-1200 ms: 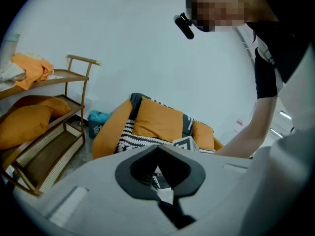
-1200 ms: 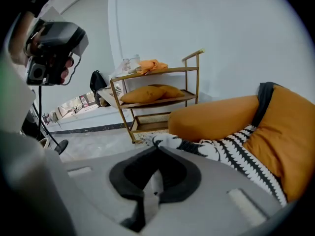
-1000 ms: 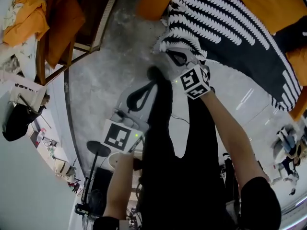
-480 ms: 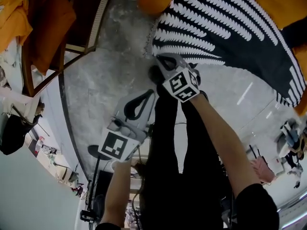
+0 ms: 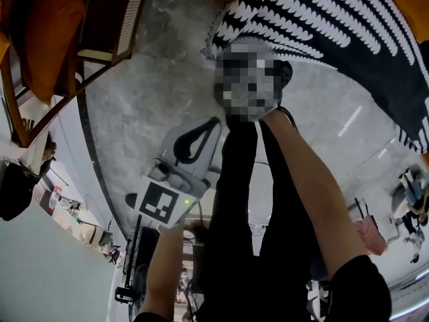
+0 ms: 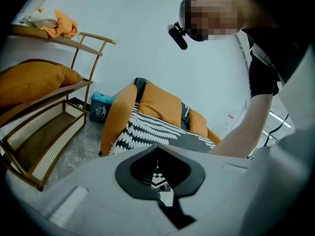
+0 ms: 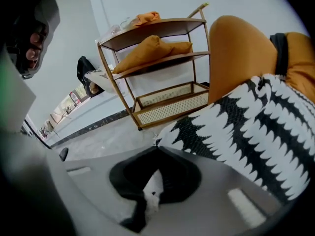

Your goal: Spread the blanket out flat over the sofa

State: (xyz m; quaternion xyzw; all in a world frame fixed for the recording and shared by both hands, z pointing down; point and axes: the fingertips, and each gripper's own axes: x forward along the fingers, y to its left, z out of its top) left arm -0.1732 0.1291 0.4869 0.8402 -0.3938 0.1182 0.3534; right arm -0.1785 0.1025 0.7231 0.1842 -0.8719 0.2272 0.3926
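The black-and-white patterned blanket [image 5: 322,25] lies over the orange sofa [image 6: 157,104], with its corner hanging off the sofa's arm. In the right gripper view, my right gripper [image 7: 158,149] is shut on that corner of the blanket [image 7: 256,127]. A white bit of cloth shows inside the jaw loop. In the head view, a blurred patch hides this gripper at the blanket's edge. My left gripper [image 5: 213,123] hangs lower over the grey floor, apart from the blanket. It [image 6: 157,147] is shut with its tips meeting and holds nothing.
A wooden shelf rack [image 7: 157,77] with an orange cushion [image 5: 40,45] stands left of the sofa. A teal bin [image 6: 101,109] sits between the rack and the sofa. The person's legs in black trousers [image 5: 248,213] stand just behind both grippers.
Both grippers have come down toward the floor. The right one has kept the blanket's corner in its jaws. The left one is still shut and holds nothing.
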